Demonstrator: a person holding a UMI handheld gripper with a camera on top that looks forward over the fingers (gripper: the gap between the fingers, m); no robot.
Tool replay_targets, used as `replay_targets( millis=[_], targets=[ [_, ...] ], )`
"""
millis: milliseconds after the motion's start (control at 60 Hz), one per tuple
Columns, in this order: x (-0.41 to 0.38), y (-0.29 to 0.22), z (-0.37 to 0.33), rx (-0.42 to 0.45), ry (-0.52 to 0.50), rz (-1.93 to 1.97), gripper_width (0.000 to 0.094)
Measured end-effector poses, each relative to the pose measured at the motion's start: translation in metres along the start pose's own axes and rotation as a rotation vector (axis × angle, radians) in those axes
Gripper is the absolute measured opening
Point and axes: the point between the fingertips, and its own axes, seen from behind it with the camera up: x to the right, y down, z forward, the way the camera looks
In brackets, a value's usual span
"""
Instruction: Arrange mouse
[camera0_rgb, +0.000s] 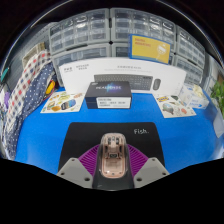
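A small translucent mouse with a pinkish-brown shell (111, 158) sits between the two black fingers of the gripper (111, 166), lying lengthwise with its nose pointing ahead. The purple ribbed pads (93, 160) flank it on both sides and appear to press against its flanks — the fingers look closed on it, though the contact line itself is hard to make out at this angle. The mouse is over a black rectangular mouse mat bearing the white word "Fish." (142, 132), which lies on a bright blue tabletop (55, 125).

Just beyond the mat, straight ahead of the fingers, stands a dark rectangular box with pale lettering on its front (109, 93). Behind that is a longer white carton printed with a picture of a keyboard (140, 72). Ahead and to the left of the fingers lies a small white-and-yellow packet (62, 101); farther left, a patterned cloth in dark blue and yellow (35, 85) hangs at the tabletop's edge. Ahead and to the right lie some pale boxed items (187, 100), too small to read. Well beyond everything, a wall of grey-white plastic drawer cabinets (95, 32) fills the background.
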Motion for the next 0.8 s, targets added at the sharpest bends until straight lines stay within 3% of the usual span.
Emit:
replay_targets(
  millis=[150,200,217,333,483,800],
  targets=[
    [-0.001,0.000,0.001,-0.016,-0.001,-0.006,0.0486],
    [-0.008,0.001,0.000,-0.024,-0.022,-0.009,0.0606],
    [-0.011,0.000,0.000,-0.027,-0.032,-0.009,0.0684],
    [-0.013,0.002,-0.011,-0.051,-0.014,-0.019,0.0820],
    [-0.018,-0.014,-0.056,0.013,-0.012,-0.009,0.0838],
    [-0.012,-0.030,-0.220,0.177,0.018,0.008,0.0845]
  ],
)
